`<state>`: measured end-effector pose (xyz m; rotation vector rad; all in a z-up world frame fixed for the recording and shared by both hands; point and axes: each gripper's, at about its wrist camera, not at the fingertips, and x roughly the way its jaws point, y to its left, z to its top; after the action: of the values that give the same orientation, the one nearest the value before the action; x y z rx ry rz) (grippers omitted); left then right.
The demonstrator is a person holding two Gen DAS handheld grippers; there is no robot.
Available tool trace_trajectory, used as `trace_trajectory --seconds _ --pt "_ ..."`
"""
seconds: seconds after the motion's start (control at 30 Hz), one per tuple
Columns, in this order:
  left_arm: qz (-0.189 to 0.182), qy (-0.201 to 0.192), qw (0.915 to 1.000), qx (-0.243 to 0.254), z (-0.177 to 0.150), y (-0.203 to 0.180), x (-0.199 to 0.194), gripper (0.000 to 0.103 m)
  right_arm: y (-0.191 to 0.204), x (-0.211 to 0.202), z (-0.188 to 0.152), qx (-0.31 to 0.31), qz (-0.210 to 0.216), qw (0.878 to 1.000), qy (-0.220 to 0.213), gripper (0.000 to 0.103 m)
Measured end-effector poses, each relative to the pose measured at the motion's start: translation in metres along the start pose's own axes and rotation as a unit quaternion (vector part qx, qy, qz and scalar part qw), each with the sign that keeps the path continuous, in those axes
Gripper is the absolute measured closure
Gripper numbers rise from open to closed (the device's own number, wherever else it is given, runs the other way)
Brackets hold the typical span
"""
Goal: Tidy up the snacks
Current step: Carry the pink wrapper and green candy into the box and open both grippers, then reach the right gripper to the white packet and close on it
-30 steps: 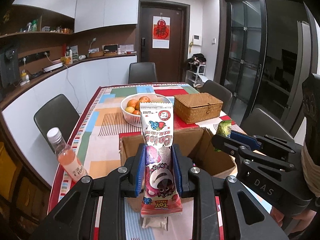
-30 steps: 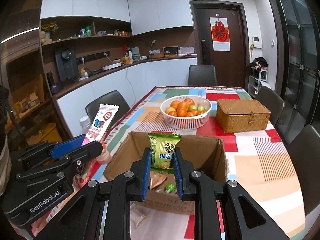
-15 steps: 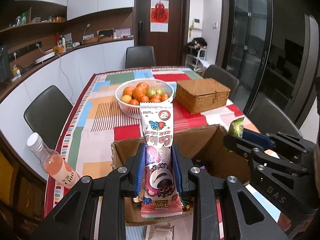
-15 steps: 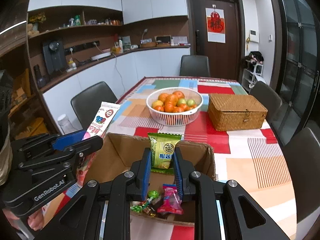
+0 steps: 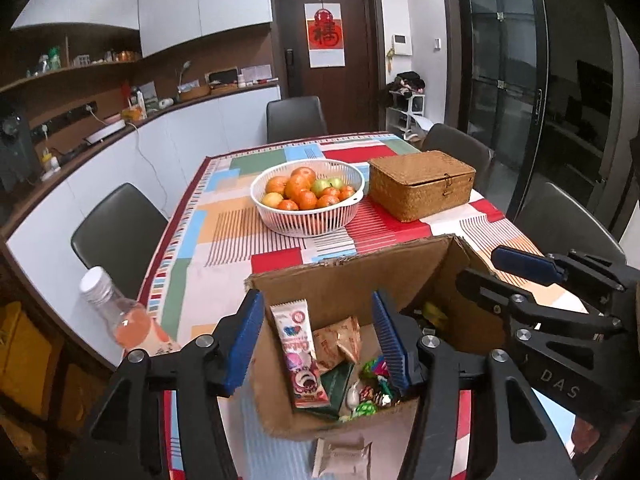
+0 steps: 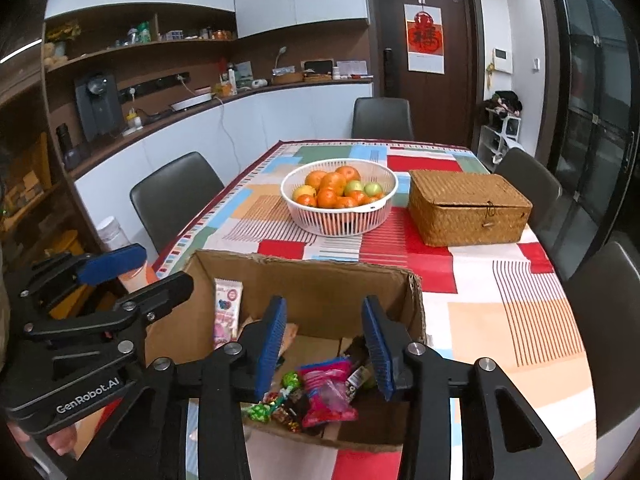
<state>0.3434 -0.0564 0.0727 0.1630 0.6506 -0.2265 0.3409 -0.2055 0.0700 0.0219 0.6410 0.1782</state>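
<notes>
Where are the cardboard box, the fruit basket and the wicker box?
cardboard box point(image 5: 344, 284), left wrist view, on its far inner wall.
fruit basket point(image 6: 340, 224), right wrist view, on its white slatted side.
wicker box point(image 6: 468, 196), right wrist view, on its lid.

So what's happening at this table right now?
A person with a gripper in each hand is dropping snacks into the box. The left gripper and right gripper are both opening above it, nothing between their jaws. The pink packet stands inside; one packet lies on the table in front.
</notes>
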Motion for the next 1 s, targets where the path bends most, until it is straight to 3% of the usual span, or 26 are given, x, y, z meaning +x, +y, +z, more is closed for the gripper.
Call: trace_trajectory --seconds 0.13,0.3,0.7,1.0 --pt "0.017 -0.004 0.9998 0.004 -0.010 0.004 -0.019 0.046 0.013 -0.015 -0.008 -0.022 0.011 1.000 -0.010 0.055" --pt "0.032 0.000 0.9995 -0.005 -0.028 0.012 -0.038 0.042 0.032 -0.026 -0.020 -0.045 0.037 0.998 -0.006 0.054" --pt "0.060 0.030 0.9968 -0.044 -0.091 0.041 -0.060 0.040 0.072 -0.022 -0.062 -0.109 0.056 0.991 0.045 0.054" --pt "0.071 0.077 0.9927 -0.059 -0.139 0.052 -0.050 0.038 0.102 -0.004 -0.091 -0.177 0.069 0.977 0.092 0.054"
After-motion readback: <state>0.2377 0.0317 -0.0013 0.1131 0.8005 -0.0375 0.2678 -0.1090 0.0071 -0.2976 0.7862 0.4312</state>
